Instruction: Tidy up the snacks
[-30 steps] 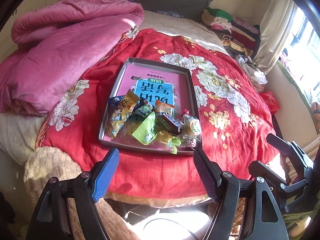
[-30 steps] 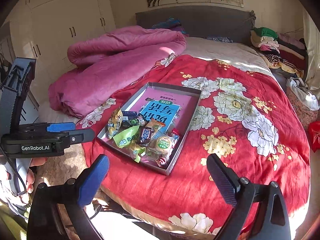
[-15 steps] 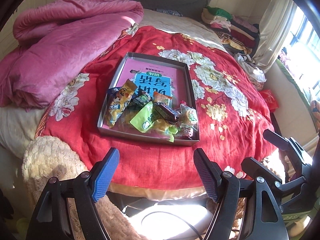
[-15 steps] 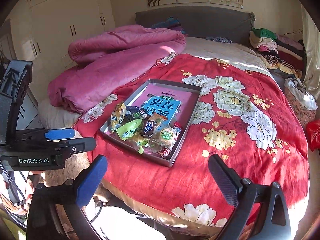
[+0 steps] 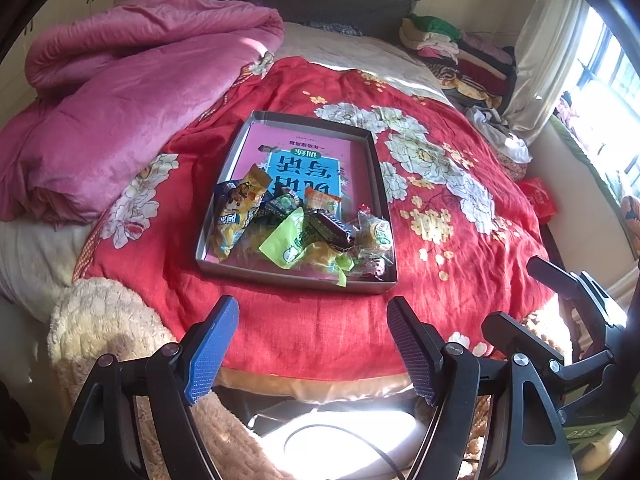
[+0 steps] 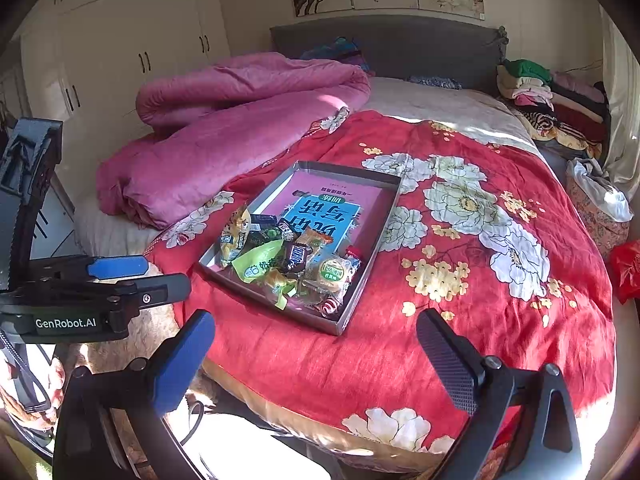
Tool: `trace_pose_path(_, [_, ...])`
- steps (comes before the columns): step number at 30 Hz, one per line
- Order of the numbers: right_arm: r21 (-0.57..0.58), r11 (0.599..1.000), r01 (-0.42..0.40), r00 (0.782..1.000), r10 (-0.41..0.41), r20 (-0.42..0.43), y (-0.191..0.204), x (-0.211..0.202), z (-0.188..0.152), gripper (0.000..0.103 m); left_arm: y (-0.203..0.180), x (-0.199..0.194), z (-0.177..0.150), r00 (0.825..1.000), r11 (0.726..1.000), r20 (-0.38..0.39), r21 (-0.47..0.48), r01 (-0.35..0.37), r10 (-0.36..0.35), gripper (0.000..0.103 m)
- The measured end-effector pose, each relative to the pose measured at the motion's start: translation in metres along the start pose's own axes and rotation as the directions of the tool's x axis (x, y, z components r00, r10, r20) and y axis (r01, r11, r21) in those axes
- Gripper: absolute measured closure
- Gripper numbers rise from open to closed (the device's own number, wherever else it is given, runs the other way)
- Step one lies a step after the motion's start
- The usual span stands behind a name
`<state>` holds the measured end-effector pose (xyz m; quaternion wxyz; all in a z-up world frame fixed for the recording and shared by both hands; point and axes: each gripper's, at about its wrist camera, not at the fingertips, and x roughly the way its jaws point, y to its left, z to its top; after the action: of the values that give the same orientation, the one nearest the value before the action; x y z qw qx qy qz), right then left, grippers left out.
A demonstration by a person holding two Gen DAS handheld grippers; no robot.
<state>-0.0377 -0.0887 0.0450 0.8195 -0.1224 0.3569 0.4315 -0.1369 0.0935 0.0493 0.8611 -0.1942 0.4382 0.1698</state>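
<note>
Snacks (image 5: 304,228) untouched, both tools wide open, empty

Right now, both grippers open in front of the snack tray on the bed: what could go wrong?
1. The tray sits on a soft red quilt near the bed's edge; a downward push may tip or slide it.
2. The snacks are heaped and overlapping at its near end; closing on the green packet may drag the dark chocolate bar along.
3. Glossy wrappers in hard sunlight could slip from the left gripper or right gripper.
</note>
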Motion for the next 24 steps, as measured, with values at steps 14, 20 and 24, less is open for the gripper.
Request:
trace_pose_path(14, [-0.001,1.0,0.005,1.0,-0.005,-0.003,-0.0003,-0.0001,-0.0001,0.001,-0.0024,0.0019,0.0,1.0,1.0,-0.003,0.011,-0.014,0.014,0.025])
trace_pose_path(20, [-0.001,1.0,0.007,1.0,-0.007,-0.003,0.0001,-0.0001,-0.0001,0.001,-0.0022,0.0043,0.0019,1.0,1.0,-0.011,0.013,-0.018,0.018,0.025])
trace_pose_path(24, [0.002,1.0,0.007,1.0,-0.007,-0.002,-0.001,0.0001,0.0002,0.001,-0.0034,0.0052,0.0021,1.0,0.999,-0.013,0.026,-0.026,0.026,0.025])
